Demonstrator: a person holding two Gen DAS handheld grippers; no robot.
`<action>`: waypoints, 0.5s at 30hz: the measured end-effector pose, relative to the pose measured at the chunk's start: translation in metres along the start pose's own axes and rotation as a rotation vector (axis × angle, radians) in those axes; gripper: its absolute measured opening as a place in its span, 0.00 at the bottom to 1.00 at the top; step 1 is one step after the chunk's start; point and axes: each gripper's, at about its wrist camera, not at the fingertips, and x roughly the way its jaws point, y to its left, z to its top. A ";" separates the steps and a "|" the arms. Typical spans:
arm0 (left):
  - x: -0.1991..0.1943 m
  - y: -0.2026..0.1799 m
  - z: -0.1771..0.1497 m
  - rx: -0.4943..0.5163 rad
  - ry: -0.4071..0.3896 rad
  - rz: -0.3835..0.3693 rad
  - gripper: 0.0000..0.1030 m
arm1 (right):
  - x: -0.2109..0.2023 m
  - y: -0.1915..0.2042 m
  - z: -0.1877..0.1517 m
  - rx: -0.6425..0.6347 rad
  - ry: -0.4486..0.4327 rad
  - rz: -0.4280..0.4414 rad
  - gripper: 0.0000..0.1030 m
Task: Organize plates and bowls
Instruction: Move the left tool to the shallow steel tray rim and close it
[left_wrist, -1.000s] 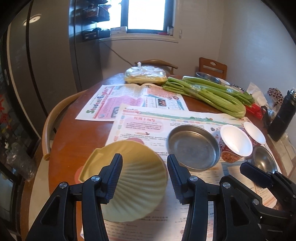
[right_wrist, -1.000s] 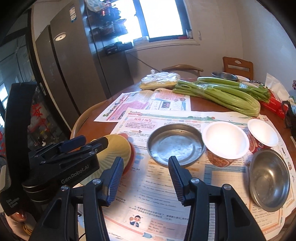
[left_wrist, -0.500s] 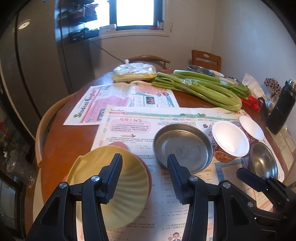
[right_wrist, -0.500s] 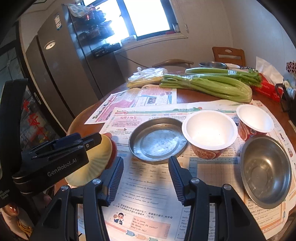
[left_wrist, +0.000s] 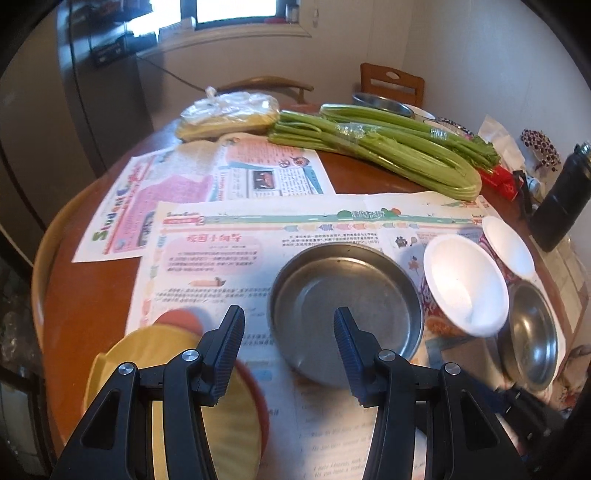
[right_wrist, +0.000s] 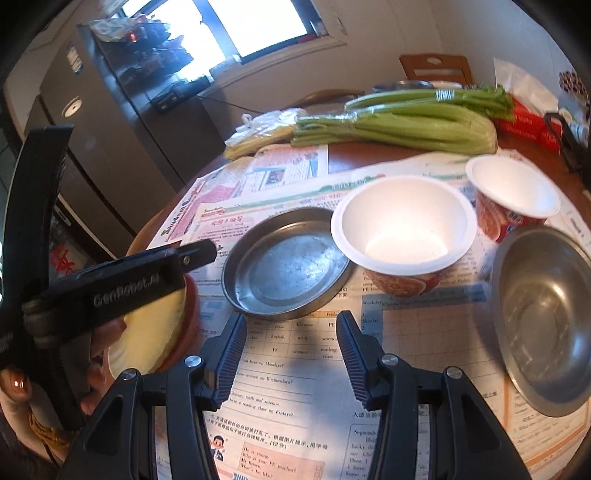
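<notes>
My right claw (right_wrist: 290, 317), released and empty like the left claw (left_wrist: 288, 310), has the shallow round steel plate (right_wrist: 288, 269) just ahead, slightly leftward.

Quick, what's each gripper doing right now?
Left gripper: open, nothing between its fingers; the yellow bowl sits beside it.
Right gripper: open, holding nothing.

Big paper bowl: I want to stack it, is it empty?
Empty: the paper bowl shows only a bare white inside, upright.
</notes>
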 end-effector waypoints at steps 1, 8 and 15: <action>0.005 0.000 0.004 -0.001 0.013 -0.011 0.50 | 0.003 -0.001 0.001 0.014 0.012 0.008 0.49; 0.031 -0.001 0.023 0.007 0.040 0.019 0.50 | 0.025 -0.009 0.009 0.108 0.054 0.038 0.49; 0.055 -0.001 0.028 -0.005 0.078 0.046 0.50 | 0.041 -0.015 0.013 0.159 0.082 0.028 0.49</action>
